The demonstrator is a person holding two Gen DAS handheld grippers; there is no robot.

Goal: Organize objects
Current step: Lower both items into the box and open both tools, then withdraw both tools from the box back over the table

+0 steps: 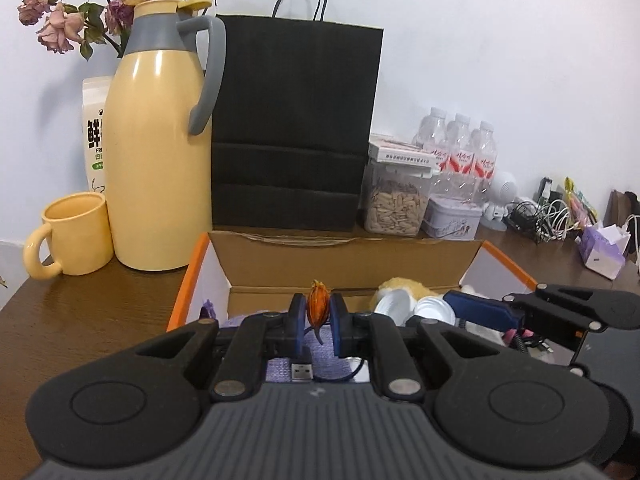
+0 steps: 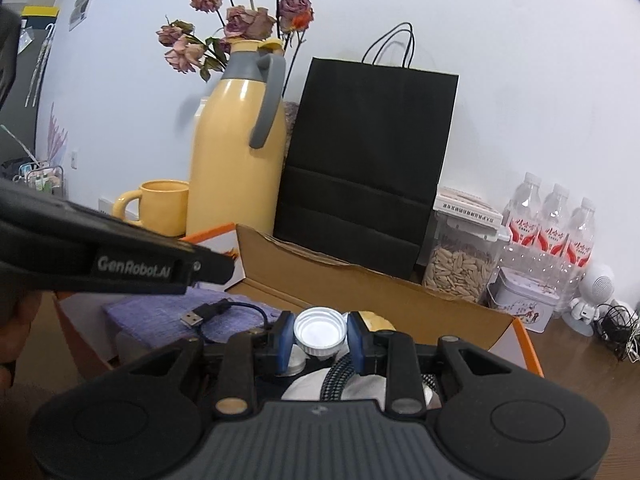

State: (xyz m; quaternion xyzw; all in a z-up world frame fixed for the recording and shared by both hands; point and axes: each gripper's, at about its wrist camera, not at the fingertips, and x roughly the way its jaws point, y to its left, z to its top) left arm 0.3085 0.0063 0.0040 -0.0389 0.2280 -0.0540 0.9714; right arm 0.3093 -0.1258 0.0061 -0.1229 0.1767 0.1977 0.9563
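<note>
Over the open cardboard box (image 1: 348, 264) on the worktop (image 1: 80, 312), left tongs (image 1: 319, 322) clamp a small orange trinket (image 1: 318, 306), right tongs (image 2: 320, 338) a white bottle cap (image 2: 320, 330) — each apparently lifted clear for sorting.

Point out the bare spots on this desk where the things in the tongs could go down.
Bare wood lies in front of the yellow mug, left of the cardboard box, and at the right front below the cable tangle. The back row from thermos to water bottles is packed; the box itself is cluttered.
</note>
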